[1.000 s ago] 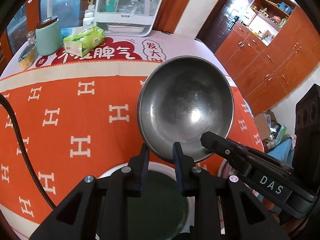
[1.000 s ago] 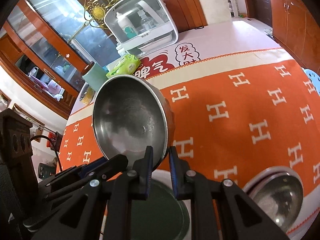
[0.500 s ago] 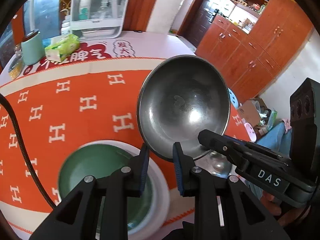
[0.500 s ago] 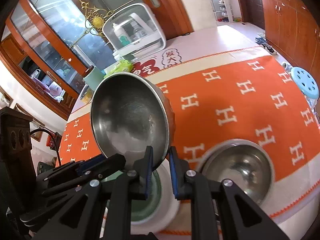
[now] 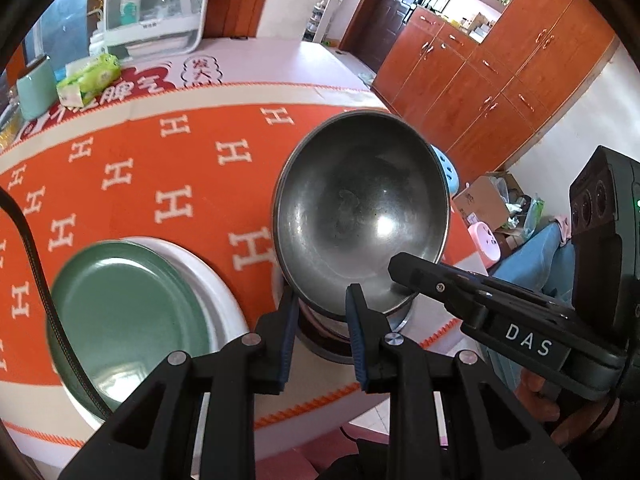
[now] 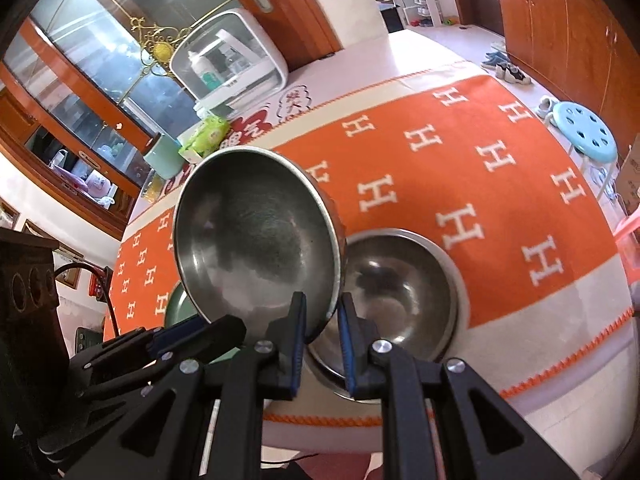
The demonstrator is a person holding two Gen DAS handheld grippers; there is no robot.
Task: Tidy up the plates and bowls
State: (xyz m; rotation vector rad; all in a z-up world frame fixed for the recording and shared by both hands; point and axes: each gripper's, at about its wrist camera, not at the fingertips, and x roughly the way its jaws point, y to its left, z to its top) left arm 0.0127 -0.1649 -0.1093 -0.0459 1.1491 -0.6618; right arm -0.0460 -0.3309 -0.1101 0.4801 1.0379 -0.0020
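Note:
Both grippers hold one steel bowl (image 5: 360, 216) in the air, tilted with its inside toward the cameras. My left gripper (image 5: 320, 308) is shut on its near rim, and the right gripper (image 5: 404, 272) grips the rim from the right. In the right wrist view the same held bowl (image 6: 256, 244) is pinched by my right gripper (image 6: 322, 316), the left gripper (image 6: 224, 332) beside it. Just below and right of it a second steel bowl (image 6: 404, 284) rests on the table near the front edge. A green plate (image 5: 124, 316) lies on a white plate (image 5: 224, 300) at the left.
The orange cloth (image 5: 132, 168) with white H marks covers the table. A white storage box (image 5: 156, 8), a mint canister (image 5: 36, 84) and a tissue pack (image 5: 88, 80) stand at the far side. A light blue stool (image 6: 584, 128) and wooden cabinets (image 5: 492, 80) are beyond the table's right end.
Both grippers have carried the steel bowl to the right, off the green plate and over the second steel bowl near the table's right front edge. The grip is unchanged.

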